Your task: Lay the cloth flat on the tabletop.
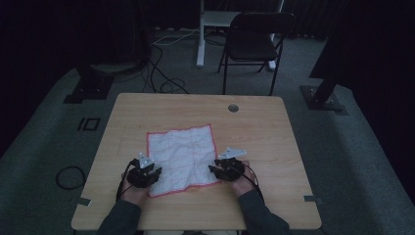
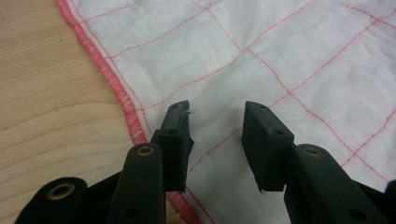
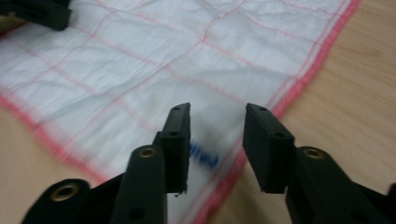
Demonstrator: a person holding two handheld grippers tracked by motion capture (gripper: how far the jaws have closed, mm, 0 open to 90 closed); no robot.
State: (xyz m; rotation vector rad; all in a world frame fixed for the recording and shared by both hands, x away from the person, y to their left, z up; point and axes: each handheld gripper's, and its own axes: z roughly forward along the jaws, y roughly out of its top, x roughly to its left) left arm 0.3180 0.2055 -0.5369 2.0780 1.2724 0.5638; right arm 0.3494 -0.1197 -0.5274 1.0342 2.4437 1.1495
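Flat, crumpled white cloth [image 1: 182,157] with red-stitched grid, both hand-held grippers released, nothing grasped.

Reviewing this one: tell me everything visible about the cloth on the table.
The cloth is a thin white woven square with a red stitched hem and a faint red grid, lightly creased. It lies spread flat near the table's front edge. A small blue mark shows near one corner. Both tongs, left and right, stand open over its near corners, clamping nothing.

No legible text; blurred blue mark on cloth [image 3: 205,159]

Both grippers [image 1: 147,169] [image 1: 226,164] low, fingers apart
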